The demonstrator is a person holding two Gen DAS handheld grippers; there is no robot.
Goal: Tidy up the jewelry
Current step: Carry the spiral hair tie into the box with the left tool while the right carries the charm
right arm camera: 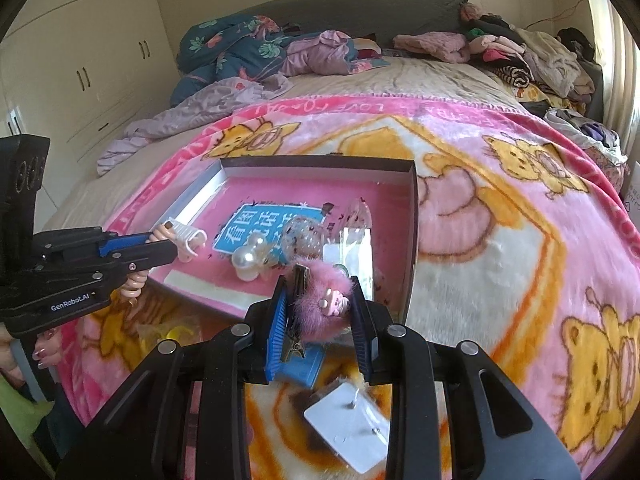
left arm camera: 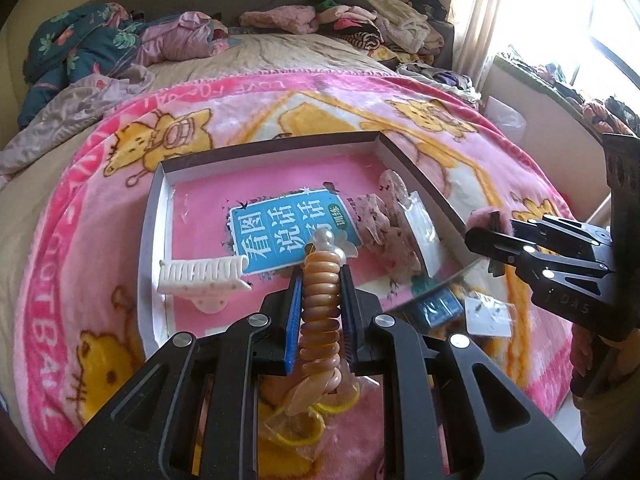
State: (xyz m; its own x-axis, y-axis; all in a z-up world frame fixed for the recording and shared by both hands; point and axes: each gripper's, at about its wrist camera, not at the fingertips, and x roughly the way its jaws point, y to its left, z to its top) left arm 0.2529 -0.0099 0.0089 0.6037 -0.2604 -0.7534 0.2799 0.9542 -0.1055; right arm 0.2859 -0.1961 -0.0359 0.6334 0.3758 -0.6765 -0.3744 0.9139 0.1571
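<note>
Both tongs are clenched on hair accessories above the near edge of a shallow box. Left tongs (left arm camera: 320,280) grip an amber spiral hair tie (left arm camera: 320,300) upright between the blue pads (left arm camera: 294,312), its coils stacked along the gap and its lower end trailing toward the camera. Right tongs (right arm camera: 320,300) grasp a fluffy pink hair clip (right arm camera: 322,300) with a small pink charm on its front and a dark metal clasp against the left pad.

Nearest, on the pink cartoon blanket (right arm camera: 500,248) under the right tongs, lies a white earring card (right arm camera: 352,424), with a blue packet (right arm camera: 302,364) just beyond it. Below the left tongs, yellow hair ties (left arm camera: 304,432) sit in a clear bag.

Farther on, the box (left arm camera: 154,216) rests on the blanket. Inside it, at the near left, is a white claw clip (left arm camera: 200,276). A teal book cover with white characters (left arm camera: 280,236) lies across the middle of the pink floor, and a pearl-like bow clip (right arm camera: 250,260) rests on its near edge. To the right are floral fabric bows (left arm camera: 384,216) and a clear plastic packet (left arm camera: 424,236), leaning toward the right wall.

Beyond the box the blanket gives way to a beige bed sheet (right arm camera: 420,76), with a heap of dark floral bedding (right arm camera: 236,52) at the far left and piled clothes (right arm camera: 532,56) at the far right. White wardrobes (right arm camera: 80,60) stand on the left.
</note>
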